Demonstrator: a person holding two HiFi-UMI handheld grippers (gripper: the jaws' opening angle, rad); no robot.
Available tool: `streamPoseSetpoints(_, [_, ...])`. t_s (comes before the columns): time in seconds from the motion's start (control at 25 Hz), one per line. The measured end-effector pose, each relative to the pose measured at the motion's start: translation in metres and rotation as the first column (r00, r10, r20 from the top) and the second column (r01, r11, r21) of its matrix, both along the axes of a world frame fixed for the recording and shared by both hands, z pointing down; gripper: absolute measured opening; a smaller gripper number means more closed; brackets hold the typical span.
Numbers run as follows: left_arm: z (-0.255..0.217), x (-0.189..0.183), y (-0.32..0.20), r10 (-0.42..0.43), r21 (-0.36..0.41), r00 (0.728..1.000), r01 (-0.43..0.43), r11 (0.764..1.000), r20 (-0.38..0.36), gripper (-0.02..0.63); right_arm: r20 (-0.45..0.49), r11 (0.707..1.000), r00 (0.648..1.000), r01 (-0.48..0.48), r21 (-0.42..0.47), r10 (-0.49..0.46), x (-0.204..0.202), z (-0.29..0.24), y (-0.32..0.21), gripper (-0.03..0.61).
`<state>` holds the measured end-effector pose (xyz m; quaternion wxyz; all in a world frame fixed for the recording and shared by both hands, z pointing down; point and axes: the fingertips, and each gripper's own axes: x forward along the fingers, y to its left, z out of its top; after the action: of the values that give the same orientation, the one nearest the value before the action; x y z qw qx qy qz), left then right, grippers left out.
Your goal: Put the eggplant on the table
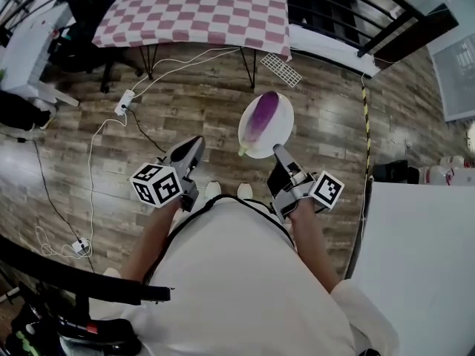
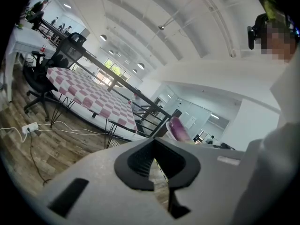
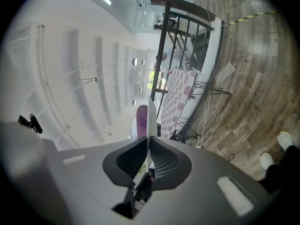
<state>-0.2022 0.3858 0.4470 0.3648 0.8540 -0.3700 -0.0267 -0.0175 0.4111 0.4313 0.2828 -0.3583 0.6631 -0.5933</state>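
Observation:
A purple eggplant lies on a white plate held out over the wooden floor. My right gripper is shut on the plate's near rim. In the right gripper view the plate shows edge-on as a thin white line between the jaws, with the eggplant beside it. My left gripper hangs to the left of the plate, shut and empty; in its own view the eggplant shows past its tips. The table with the pink-checked cloth stands ahead.
A white power strip with trailing cables lies on the floor at the left. A black railing runs right of the table, a black office chair stands at its left. A white grid piece lies under the table's corner. A white surface fills the right.

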Motion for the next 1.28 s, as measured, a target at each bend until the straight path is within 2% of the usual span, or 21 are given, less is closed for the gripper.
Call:
streamPoseSetpoints(0.56, [0.015, -0.045, -0.007, 0.023, -0.001, 1.000, -0.023, 1.000, -0.002, 0.005, -0.006, 0.999, 0.999, -0.043, 0.012, 0.043, -0.036, 0.005, -0.007, 0.031])
streamPoseSetpoints(1.04, [0.023, -0.081, -0.006, 0.006, -0.010, 1.000, -0.006, 1.000, -0.008, 0.005, -0.020, 0.999, 0.999, -0.050, 0.012, 0.050, -0.061, 0.003, -0.011, 0.031])
streamPoseSetpoints(1.28, [0.024, -0.088, -0.013, -0.002, -0.011, 1.000, 0.002, 1.000, -0.013, 0.005, -0.024, 0.999, 0.999, -0.047, 0.010, 0.047, -0.067, 0.003, -0.017, 0.031])
